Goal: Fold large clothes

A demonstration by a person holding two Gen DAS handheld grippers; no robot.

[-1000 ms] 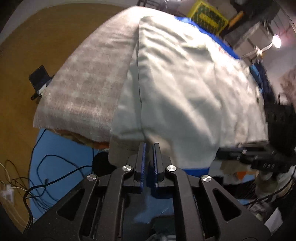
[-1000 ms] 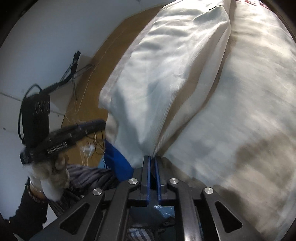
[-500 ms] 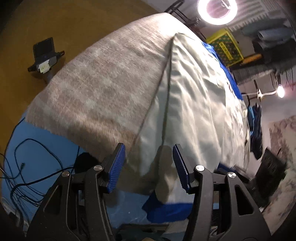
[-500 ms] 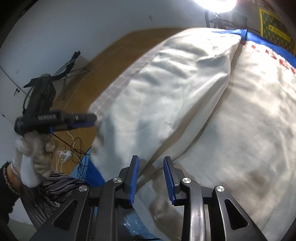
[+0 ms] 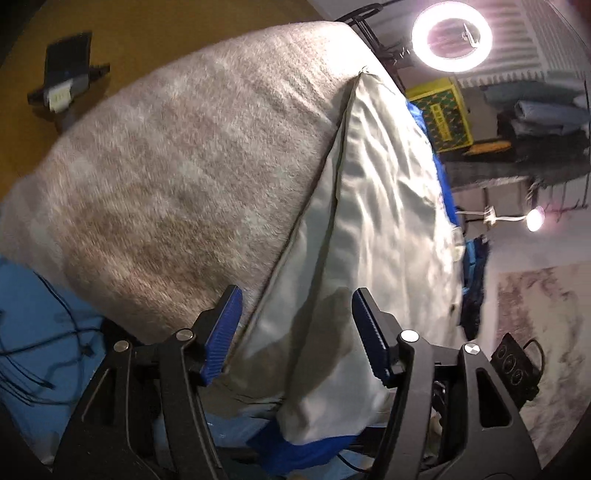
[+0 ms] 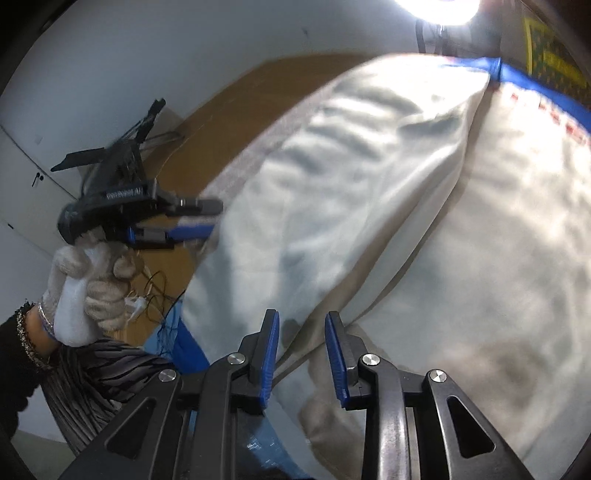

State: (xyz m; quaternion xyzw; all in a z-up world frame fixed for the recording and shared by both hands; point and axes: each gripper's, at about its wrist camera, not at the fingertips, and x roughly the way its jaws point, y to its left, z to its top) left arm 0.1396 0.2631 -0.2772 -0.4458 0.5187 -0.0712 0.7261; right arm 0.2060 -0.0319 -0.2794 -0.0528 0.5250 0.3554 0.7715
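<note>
A large white garment [image 5: 388, 221] lies folded over along a long crease on a table covered with a grey-brown blanket [image 5: 166, 184]. My left gripper [image 5: 295, 332] hovers over the garment's near corner. Its jaws are opening, and the cloth lies between the blue pads [image 5: 221, 332] without touching them. My right gripper [image 6: 303, 350] stands open over the fold edge of the garment [image 6: 351, 184], its pads apart from the cloth. In the right wrist view the left gripper [image 6: 199, 221] shows at the garment's left edge, held by a gloved hand [image 6: 85, 288].
A blue sheet [image 5: 37, 314] hangs below the blanket, with black cables [image 5: 44, 354] on it. A black device [image 5: 66, 81] stands on the brown floor. A ring light [image 5: 452, 35], a yellow crate [image 5: 443, 114] and a black box [image 5: 517, 369] lie beyond the table.
Both grippers were shut on the garment's edge a second ago and have let it go and opened. The left one has rolled and sunk toward the corner. The folded flap now rests flat.
</note>
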